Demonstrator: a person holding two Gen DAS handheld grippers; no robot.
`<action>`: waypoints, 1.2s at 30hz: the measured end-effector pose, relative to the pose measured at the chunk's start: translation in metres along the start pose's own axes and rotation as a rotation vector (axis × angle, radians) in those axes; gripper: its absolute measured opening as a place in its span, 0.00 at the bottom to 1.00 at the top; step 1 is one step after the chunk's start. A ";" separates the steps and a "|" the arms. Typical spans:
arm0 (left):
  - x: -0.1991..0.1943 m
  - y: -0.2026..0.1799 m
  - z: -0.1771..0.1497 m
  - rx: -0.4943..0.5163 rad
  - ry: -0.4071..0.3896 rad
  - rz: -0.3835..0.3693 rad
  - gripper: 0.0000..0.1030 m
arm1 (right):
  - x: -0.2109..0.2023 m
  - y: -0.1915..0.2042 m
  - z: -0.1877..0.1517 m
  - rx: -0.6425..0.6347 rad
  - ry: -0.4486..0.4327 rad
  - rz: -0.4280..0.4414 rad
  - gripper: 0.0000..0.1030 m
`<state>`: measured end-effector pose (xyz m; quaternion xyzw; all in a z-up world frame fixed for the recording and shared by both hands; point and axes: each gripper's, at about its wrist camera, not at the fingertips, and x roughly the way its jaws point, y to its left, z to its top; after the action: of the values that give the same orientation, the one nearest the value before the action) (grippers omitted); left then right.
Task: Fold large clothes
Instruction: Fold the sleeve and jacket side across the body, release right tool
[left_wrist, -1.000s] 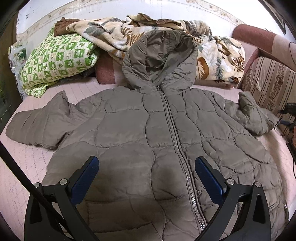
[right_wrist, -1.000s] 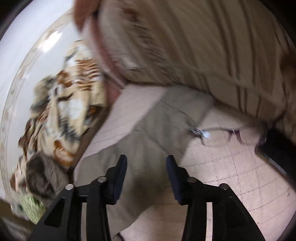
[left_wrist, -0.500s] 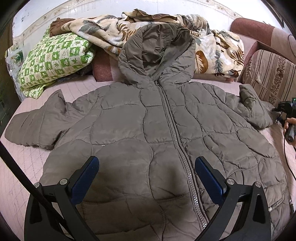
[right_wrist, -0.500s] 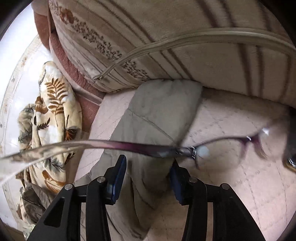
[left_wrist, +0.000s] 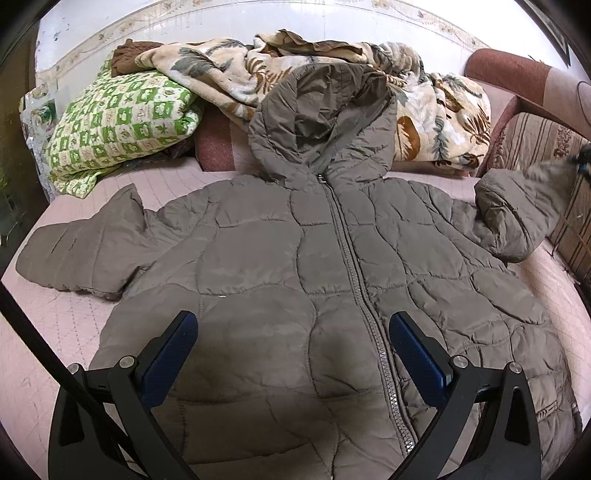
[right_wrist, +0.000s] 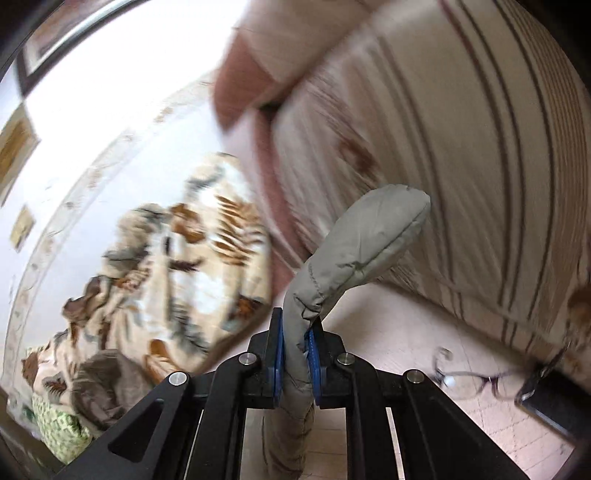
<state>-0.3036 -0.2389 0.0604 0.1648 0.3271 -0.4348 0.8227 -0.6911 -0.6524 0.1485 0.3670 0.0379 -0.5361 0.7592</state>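
Note:
A grey-brown quilted hooded jacket lies zipped and face up on the pink bed cover, hood toward the wall. My left gripper is open and empty, hovering above the jacket's lower front. My right gripper is shut on the jacket's right sleeve near the cuff and holds it lifted off the bed. In the left wrist view that sleeve is raised at the far right, its end blurred.
A green patterned pillow and a leaf-print blanket are piled by the wall behind the hood. A striped cushion lines the right side. Glasses and a dark device lie on the bed cover near it.
My right gripper has closed on the right sleeve's cuff and lifted it off the bed. My left gripper stays open over the jacket, and its view has drifted slightly.

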 end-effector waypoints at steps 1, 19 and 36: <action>0.000 0.002 0.000 -0.005 0.000 0.000 1.00 | -0.006 0.012 0.004 -0.022 -0.006 0.012 0.13; -0.001 0.068 0.029 -0.177 -0.038 0.076 1.00 | -0.057 0.238 -0.089 -0.479 0.125 0.360 0.12; -0.004 0.161 0.025 -0.416 0.002 0.195 1.00 | -0.019 0.338 -0.330 -1.003 0.343 0.410 0.12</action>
<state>-0.1632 -0.1591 0.0792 0.0230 0.3931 -0.2764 0.8766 -0.3040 -0.3877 0.0919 0.0431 0.3387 -0.2268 0.9121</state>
